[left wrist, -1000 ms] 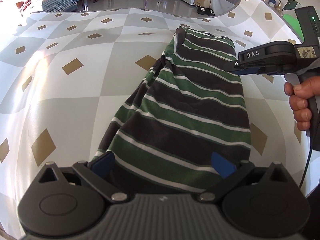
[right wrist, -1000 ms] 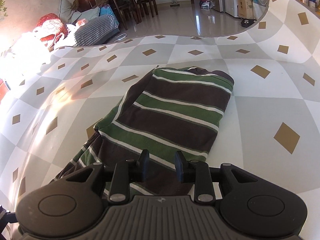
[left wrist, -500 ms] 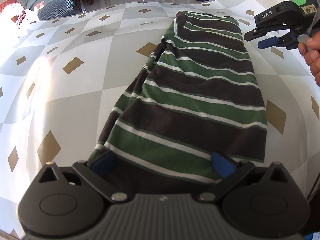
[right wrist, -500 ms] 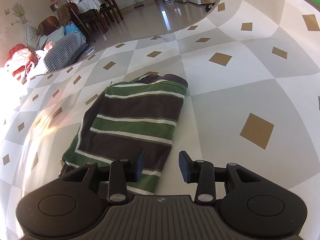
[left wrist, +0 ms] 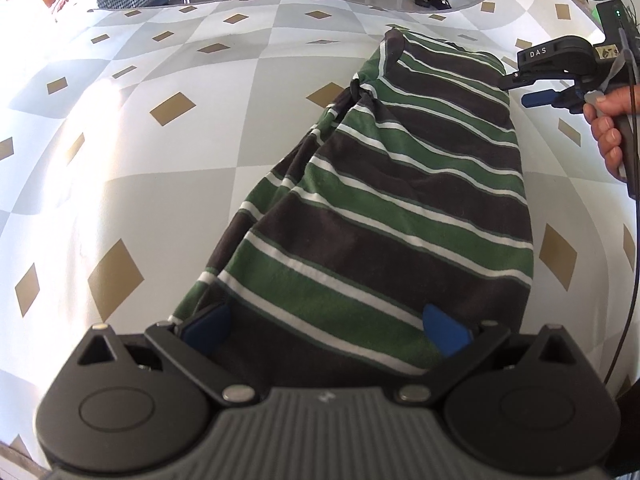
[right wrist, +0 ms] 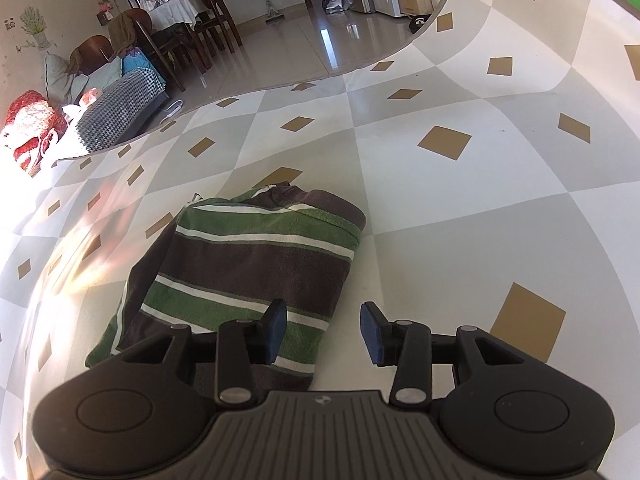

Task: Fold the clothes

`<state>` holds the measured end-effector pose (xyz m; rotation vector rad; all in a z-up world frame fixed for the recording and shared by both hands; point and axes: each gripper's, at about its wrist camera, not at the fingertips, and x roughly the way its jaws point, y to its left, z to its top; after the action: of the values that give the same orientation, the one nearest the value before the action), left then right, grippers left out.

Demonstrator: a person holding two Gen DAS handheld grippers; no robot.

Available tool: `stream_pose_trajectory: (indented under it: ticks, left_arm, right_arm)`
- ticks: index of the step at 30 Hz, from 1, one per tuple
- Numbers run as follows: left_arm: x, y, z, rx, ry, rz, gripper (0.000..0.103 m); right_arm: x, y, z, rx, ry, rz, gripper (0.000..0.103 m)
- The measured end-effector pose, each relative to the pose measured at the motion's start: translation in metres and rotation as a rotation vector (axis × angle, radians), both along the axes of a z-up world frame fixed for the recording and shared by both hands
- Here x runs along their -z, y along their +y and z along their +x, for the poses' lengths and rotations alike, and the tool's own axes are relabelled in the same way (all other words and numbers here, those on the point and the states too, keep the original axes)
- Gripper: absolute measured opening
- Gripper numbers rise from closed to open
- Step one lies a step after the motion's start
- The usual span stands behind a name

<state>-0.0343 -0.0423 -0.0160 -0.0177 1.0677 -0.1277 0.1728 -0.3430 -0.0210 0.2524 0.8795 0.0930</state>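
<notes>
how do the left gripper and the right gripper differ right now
The left gripper has its jaws spread wide over the near end of the striped shirt; the right gripper has a narrower gap. The left sits low, with cloth between its fingers; the right is beside the shirt's far right edge, one finger over cloth, the other over the table. Both are open with blue pads, holding nothing.
</notes>
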Motion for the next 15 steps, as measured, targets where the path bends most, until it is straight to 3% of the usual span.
stream_pose_trajectory:
  ticks: [6,9,10,12,15]
  left_arm:
    - [-0.002,0.007,-0.001,-0.069,-0.006,-0.04,0.103]
    - [0.002,0.001,-0.001,-0.065,-0.001,-0.022,0.103]
    - [0.003,-0.002,0.0,-0.06,-0.002,-0.007,0.103]
    - [0.004,-0.003,0.001,-0.065,-0.005,0.0,0.103]
    - [0.004,-0.001,0.003,-0.084,-0.003,-0.014,0.103]
  right_arm:
    - [0.01,0.009,0.01,-0.002,0.005,-0.046,0.041]
    - [0.011,0.015,0.011,-0.018,-0.014,-0.088,0.04]
    - [0.012,0.017,0.011,-0.024,-0.017,-0.107,0.038]
    - [0.012,0.02,0.01,-0.019,-0.016,-0.14,0.015]
    - [0.012,0.025,0.008,-0.029,-0.018,-0.187,0.009]
